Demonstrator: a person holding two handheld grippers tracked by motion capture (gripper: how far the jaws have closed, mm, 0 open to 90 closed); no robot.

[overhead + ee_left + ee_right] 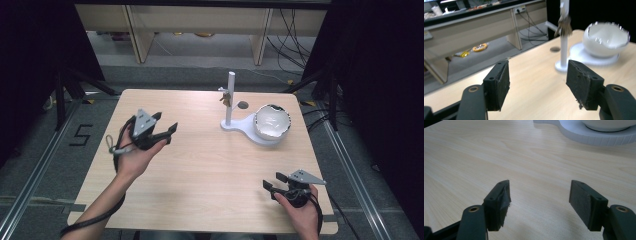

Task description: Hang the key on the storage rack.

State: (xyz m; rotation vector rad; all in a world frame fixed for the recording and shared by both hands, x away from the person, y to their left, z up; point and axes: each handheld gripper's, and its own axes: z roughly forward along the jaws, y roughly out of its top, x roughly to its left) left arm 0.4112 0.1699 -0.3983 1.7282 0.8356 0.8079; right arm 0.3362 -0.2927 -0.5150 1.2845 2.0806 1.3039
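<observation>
Seen from the high view, I have my left hand-held gripper (167,131) raised over the left half of the pale wooden worktop (210,165), its jaws spread wide apart with nothing between them. It points toward the white stand (230,102) at the far middle of the worktop, well apart from it. A small bunch of keys (226,96) hangs from a peg near the top of the stand's upright post, and in the left gripper view the keys (564,25) show blurred against the post. A white bowl (272,121) with a dark rim sits tilted on the stand's flat base, just right of the post. My right hand-held gripper (272,182) rests low at the near right corner of the worktop, jaws likewise apart and empty, facing left across the bare wood.
</observation>
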